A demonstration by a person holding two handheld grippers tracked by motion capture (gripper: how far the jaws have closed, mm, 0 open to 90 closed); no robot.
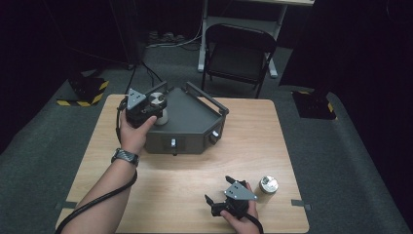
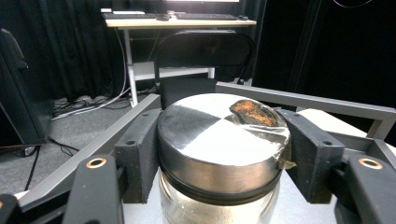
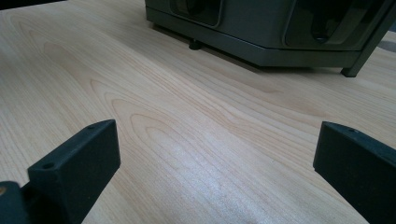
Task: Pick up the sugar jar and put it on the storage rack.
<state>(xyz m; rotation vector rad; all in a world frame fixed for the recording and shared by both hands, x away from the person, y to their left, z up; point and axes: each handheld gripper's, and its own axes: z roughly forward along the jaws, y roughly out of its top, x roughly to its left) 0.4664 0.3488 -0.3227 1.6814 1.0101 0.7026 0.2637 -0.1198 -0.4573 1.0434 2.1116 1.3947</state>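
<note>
The left tool (image 2: 219, 172) is clamped on a glass jar (image 2: 219, 205) just under its round metal lid (image 2: 219, 140), one black pad pressed to each side of the lid's rim, so the jar stands upright and centred between the jaws; that low, level grip looks chosen to carry or set the jar without tipping it. In the high view the left tool (image 1: 146, 108) and its jar (image 1: 158, 111) sit over the left rear corner of a dark grey box (image 1: 187, 124) with rails along its top edges, probably so the jar can be stood on that flat top inside the rails. Whether the jar's base rests on the box or hangs just above it I cannot tell, since the tool and hand cover it. A torn patch of tape or label with a brownish smear (image 2: 254, 114) clings to the lid's far edge; what it is stays unclear. The jar's contents are cut off at the bottom of the left gripper view. The right tool (image 1: 229, 197) has its jaws wide apart with nothing between them, held low over the wooden surface (image 1: 195, 180) near the front edge, seemingly waiting. Just beside it stands a second jar (image 1: 267, 187) with a similar metal lid, apart from the jaws. The box's front carries small knobs, too small to read
</note>
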